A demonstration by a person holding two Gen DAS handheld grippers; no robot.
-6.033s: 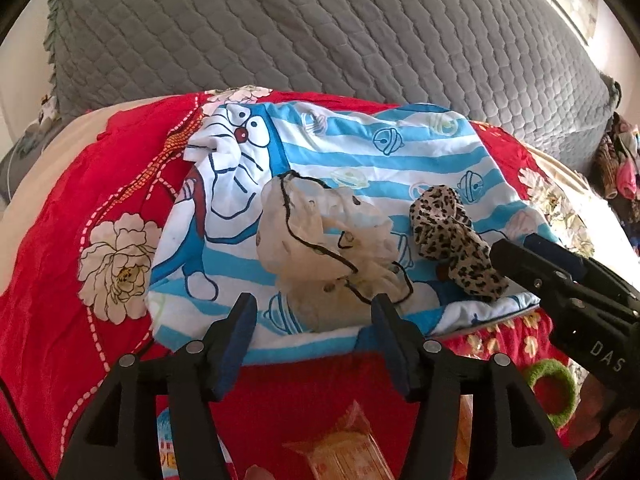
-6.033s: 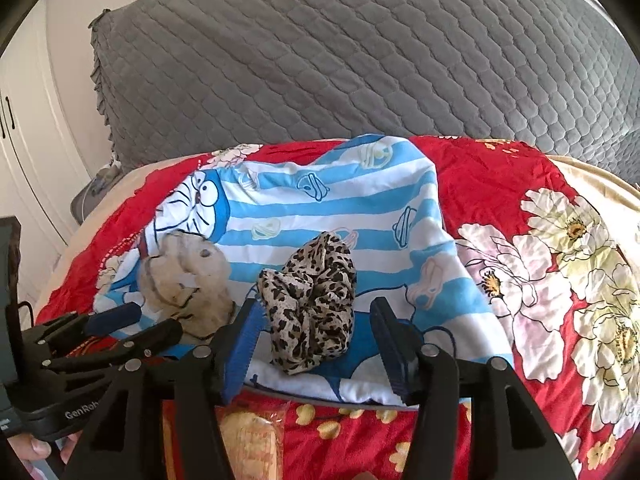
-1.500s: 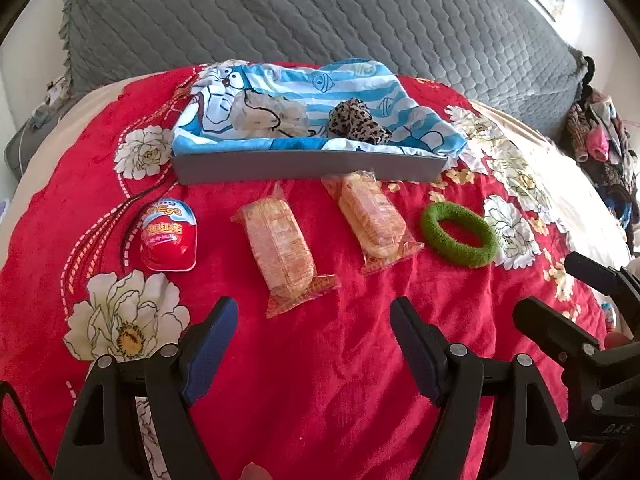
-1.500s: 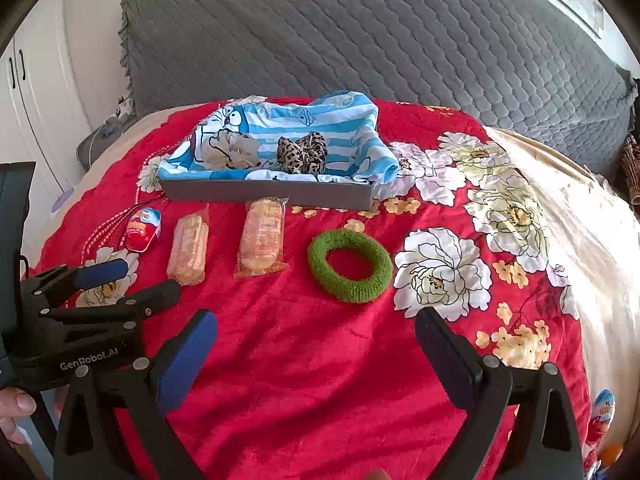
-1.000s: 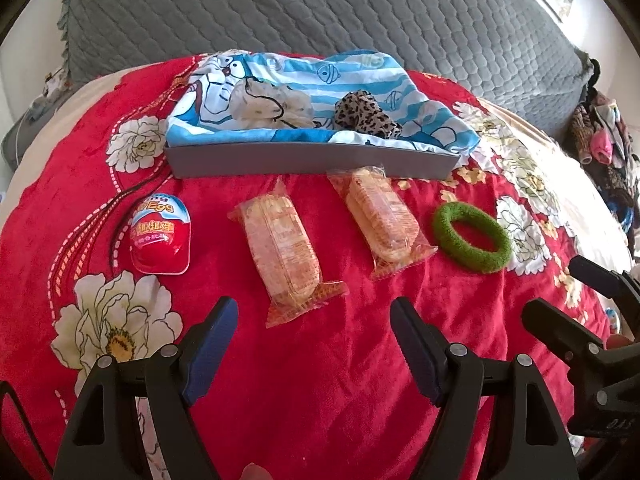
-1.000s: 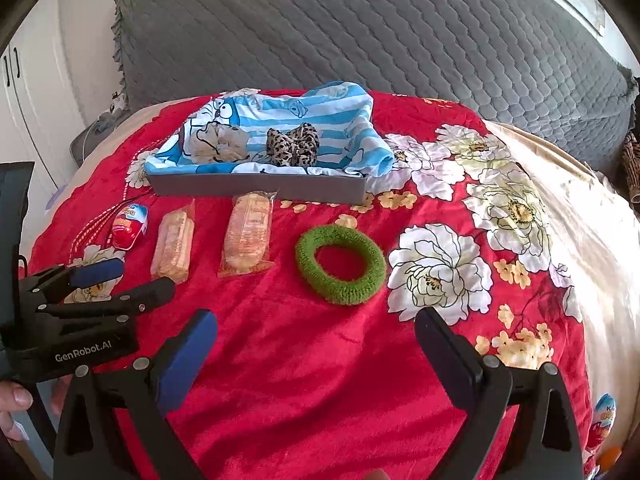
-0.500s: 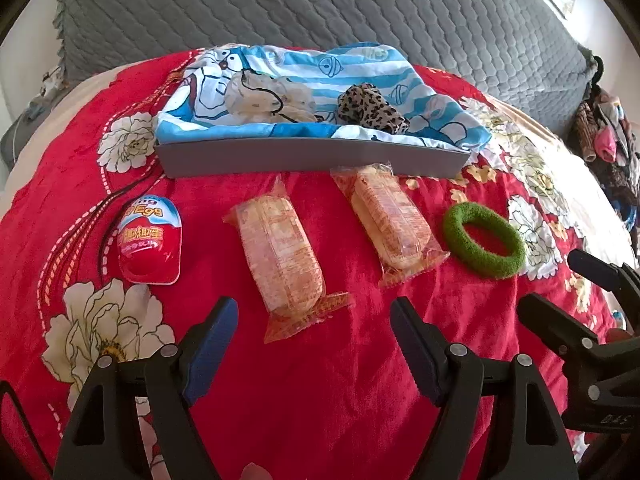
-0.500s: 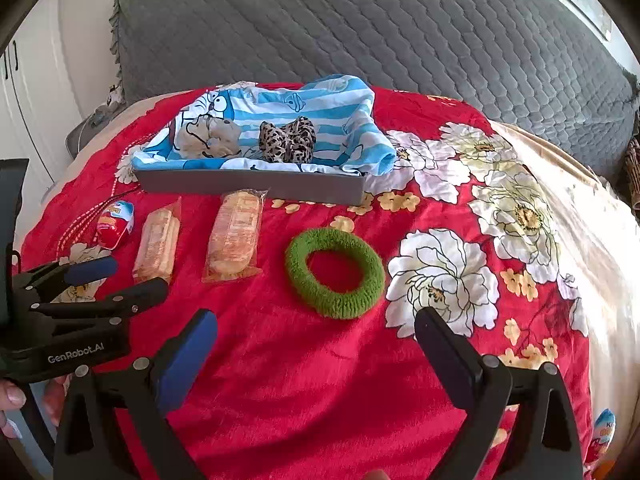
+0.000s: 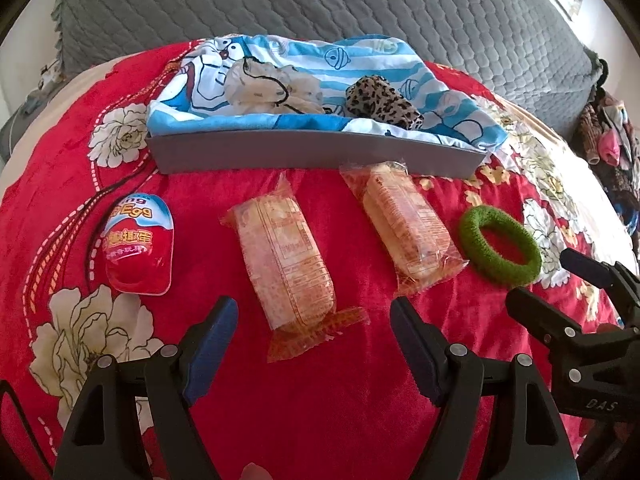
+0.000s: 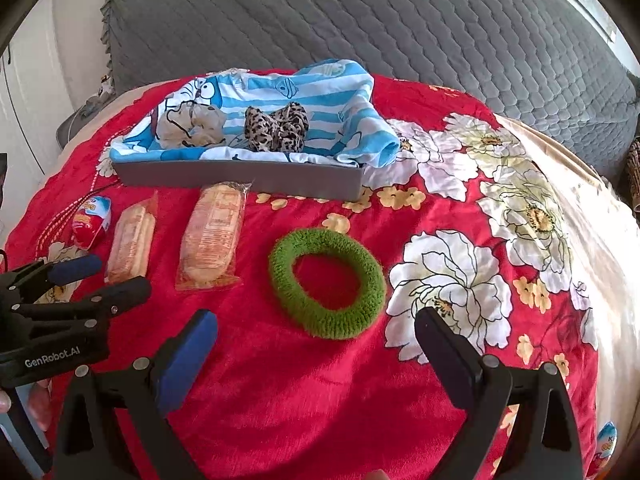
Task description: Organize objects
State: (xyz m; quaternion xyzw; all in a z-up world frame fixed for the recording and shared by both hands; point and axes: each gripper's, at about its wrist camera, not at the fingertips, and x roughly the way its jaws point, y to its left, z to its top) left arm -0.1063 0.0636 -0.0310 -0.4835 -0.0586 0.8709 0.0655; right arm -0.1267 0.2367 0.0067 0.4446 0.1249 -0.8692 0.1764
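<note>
The left gripper [image 9: 314,318] hangs low over the red flowered bedspread [image 9: 352,400] with its jaws spread wide, holding nothing and touching nothing; the near crimped end of a wrapped snack lies between the two blue-padded fingers. The right gripper [image 10: 316,330] is likewise empty, its jaws spread wider, with the green ring just past its tips.

Just beyond the jaws, four things lie in a row across the bed. From the person's left: one red egg-shaped toy pack [image 9: 138,246], then two wrapped snack cakes, the left snack cake [image 9: 286,258] directly ahead of the left gripper and the right snack cake [image 9: 406,226] angled beside it, its far end close to the tray wall. One green knitted ring [image 10: 326,282] lies flat at the right end of the row, apart from the cakes.

Behind the row sits one grey tray [image 9: 316,152], lined with a blue striped cartoon cloth [image 9: 360,58] that spills over its right end. Inside it lie two fabric pieces: one cream scrunchie [image 9: 266,88] at the left and one leopard-print scrunchie [image 10: 276,126] to its right, close together. Farthest back rises a grey quilted cushion [image 10: 360,20].
</note>
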